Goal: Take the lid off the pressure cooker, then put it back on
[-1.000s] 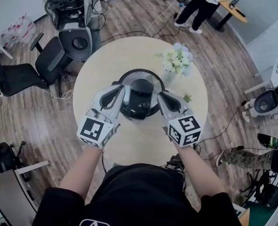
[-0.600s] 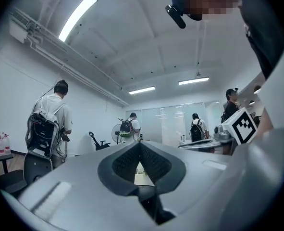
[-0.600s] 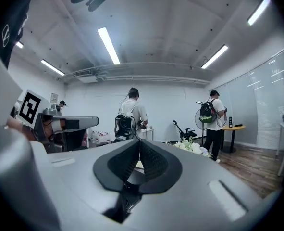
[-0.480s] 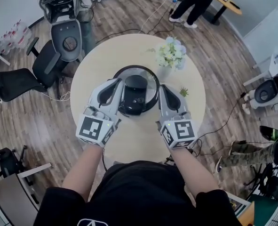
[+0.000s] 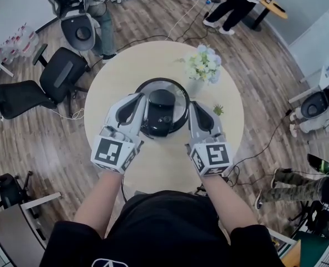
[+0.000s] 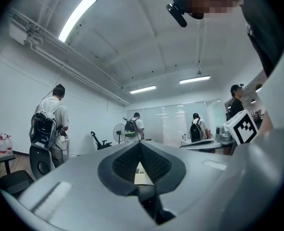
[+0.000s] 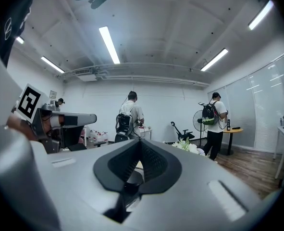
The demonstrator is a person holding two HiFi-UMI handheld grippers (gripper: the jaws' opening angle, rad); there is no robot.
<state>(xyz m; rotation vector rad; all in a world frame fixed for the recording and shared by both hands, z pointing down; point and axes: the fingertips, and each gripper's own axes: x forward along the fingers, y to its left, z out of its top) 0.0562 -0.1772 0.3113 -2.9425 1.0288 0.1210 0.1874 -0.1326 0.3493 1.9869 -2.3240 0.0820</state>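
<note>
The pressure cooker [image 5: 163, 113] stands in the middle of the round table [image 5: 153, 168], its black lid and handle on top and a steel rim round it. My left gripper [image 5: 142, 97] lies along the cooker's left side and my right gripper [image 5: 191, 104] along its right side, both close to the lid. In the left gripper view the left gripper [image 6: 139, 143] has its pads met with nothing between them. The right gripper view shows the right gripper [image 7: 141, 141] the same way. Whether either one touches the cooker I cannot tell.
A vase of white flowers [image 5: 206, 65] stands on the table just behind the right gripper. Office chairs [image 5: 64, 74] and floor cables lie to the left. People [image 5: 236, 4] stand at the far side of the room.
Both grippers have drawn a little closer in beside the cooker. The right gripper has swung from angled outward to nearly straight. The cooker has stayed in place.
</note>
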